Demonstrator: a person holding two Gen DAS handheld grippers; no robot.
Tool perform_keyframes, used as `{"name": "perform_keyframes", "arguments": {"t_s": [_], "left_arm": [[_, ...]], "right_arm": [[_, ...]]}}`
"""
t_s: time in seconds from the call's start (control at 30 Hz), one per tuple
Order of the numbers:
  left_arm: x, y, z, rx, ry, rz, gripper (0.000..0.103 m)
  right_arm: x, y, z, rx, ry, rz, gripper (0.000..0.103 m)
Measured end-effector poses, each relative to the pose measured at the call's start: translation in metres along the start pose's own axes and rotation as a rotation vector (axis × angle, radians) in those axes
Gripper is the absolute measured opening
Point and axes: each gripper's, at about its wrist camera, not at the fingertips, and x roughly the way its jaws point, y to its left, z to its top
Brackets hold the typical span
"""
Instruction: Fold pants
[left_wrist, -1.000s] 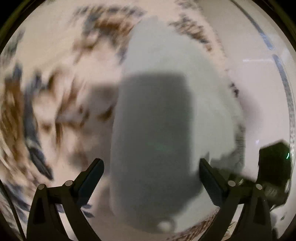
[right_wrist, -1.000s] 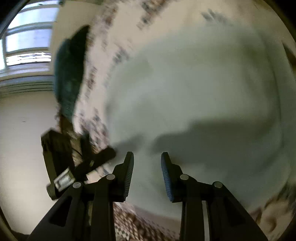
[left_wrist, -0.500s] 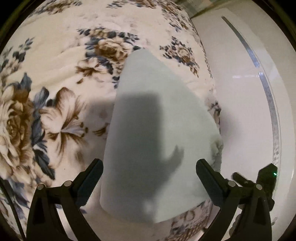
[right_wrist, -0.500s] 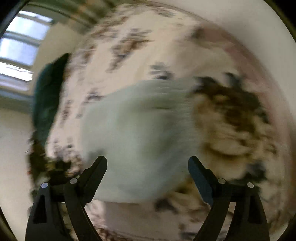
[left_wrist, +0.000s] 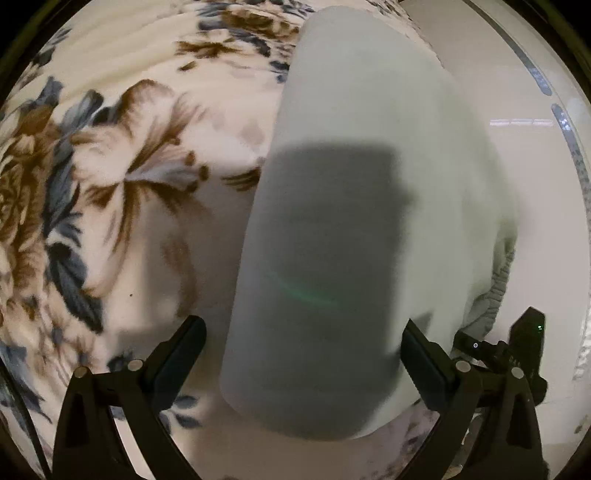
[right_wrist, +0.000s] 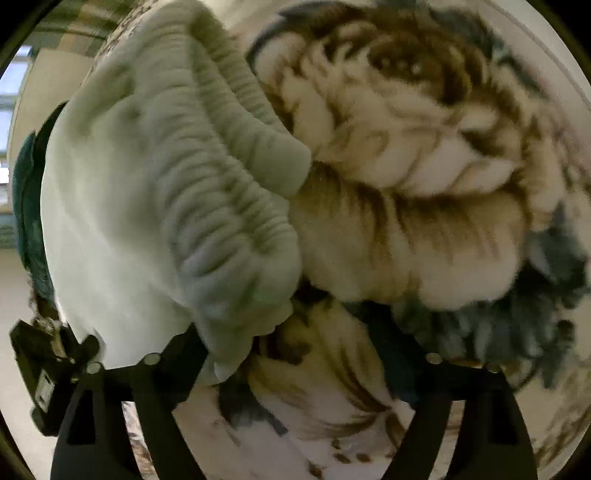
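Pale mint pants (left_wrist: 351, 184) lie folded into a long smooth strip on a floral blanket (left_wrist: 129, 166). My left gripper (left_wrist: 303, 347) hovers over the strip's near end, open, its fingers astride the cloth and not pressing it. In the right wrist view the pants (right_wrist: 122, 192) fill the left half, with the ribbed elastic waistband (right_wrist: 229, 177) bunched along their right edge. My right gripper (right_wrist: 299, 369) stands wide, its jaws closing a little. The waistband's lower corner hangs by the left finger (right_wrist: 181, 362), and only blanket (right_wrist: 424, 221) shows in the rest of the gap.
The bed's edge runs just right of the pants, with pale shiny floor (left_wrist: 535, 184) beyond. The right gripper's black housing (left_wrist: 524, 343) sits at that edge. A dark green cloth (right_wrist: 29, 206) and a window (right_wrist: 9, 92) lie far left; the left gripper's housing (right_wrist: 40, 380) shows low left.
The right gripper went from nearly shut to wide open and dropped to the waistband end of the pants. The left gripper pulled back, then came close over the strip again, still open.
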Motion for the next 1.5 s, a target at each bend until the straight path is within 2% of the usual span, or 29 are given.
{"name": "perform_keyframes", "arguments": {"t_s": [0.1,0.17,0.23,0.3,0.37,0.47,0.5,0.63,0.67,0.7,0.73,0.77,0.8,0.87,0.93,1.0,1.13,1.27,1.37,1.5], "left_arm": [[-0.027,-0.013,0.010,0.036,-0.055,-0.036,0.103],[-0.041,-0.016,0.021,0.042,-0.095,-0.057,0.103],[-0.038,-0.014,0.039,0.024,-0.102,-0.068,0.103],[-0.022,-0.007,0.060,-0.016,-0.072,-0.113,0.103],[-0.003,-0.010,0.075,-0.035,-0.004,-0.159,0.103],[0.016,-0.013,0.085,-0.030,0.052,-0.182,0.103],[0.026,-0.011,0.088,-0.040,0.083,-0.200,0.103],[0.045,0.001,0.096,-0.076,0.168,-0.265,0.103],[0.049,0.004,0.098,-0.080,0.185,-0.284,0.103],[0.051,0.005,0.099,-0.071,0.202,-0.296,0.103],[0.051,0.004,0.099,-0.055,0.204,-0.294,0.103],[0.047,-0.001,0.098,-0.034,0.193,-0.290,0.101],[0.044,-0.007,0.098,-0.011,0.182,-0.290,0.092],[0.032,-0.021,0.095,0.044,0.149,-0.263,0.086],[0.019,-0.026,0.092,0.060,0.123,-0.278,0.078],[0.008,-0.031,0.087,0.071,0.108,-0.304,0.073],[-0.023,-0.034,0.077,0.062,0.068,-0.334,0.072],[-0.060,-0.033,0.083,0.033,0.018,-0.362,0.072],[-0.092,-0.023,0.088,0.011,-0.025,-0.367,0.072],[-0.170,0.009,0.087,-0.004,-0.097,-0.352,0.072]], "right_arm": [[-0.021,-0.012,0.005,0.011,0.025,0.133,0.089],[-0.043,-0.020,0.007,0.011,-0.004,0.232,0.089],[-0.057,-0.030,0.015,0.011,-0.034,0.293,0.089],[-0.051,-0.034,0.028,0.009,-0.030,0.318,0.090],[-0.032,-0.042,0.041,0.019,0.013,0.395,0.090],[0.020,-0.024,0.051,0.005,0.082,0.470,0.091],[0.028,-0.021,0.053,-0.006,0.088,0.475,0.094],[0.039,0.005,0.061,-0.071,0.073,0.586,0.094],[0.040,0.008,0.062,-0.100,0.067,0.565,0.094],[0.045,0.013,0.063,-0.162,0.068,0.496,0.094],[0.050,0.013,0.063,-0.179,0.079,0.480,0.094],[0.056,0.006,0.065,-0.157,0.081,0.506,0.094],[0.057,0.004,0.065,-0.147,0.085,0.514,0.092],[0.052,0.005,0.064,-0.143,0.084,0.503,0.080],[0.042,0.005,0.060,-0.150,0.071,0.501,0.061],[0.028,0.005,0.054,-0.163,0.056,0.500,0.055],[0.004,0.023,0.039,-0.200,0.014,0.491,0.051],[-0.021,0.048,0.020,-0.232,-0.001,0.506,0.050],[-0.043,0.086,-0.003,-0.274,-0.001,0.525,0.051],[-0.061,0.146,-0.040,-0.333,0.015,0.547,0.050]]}}
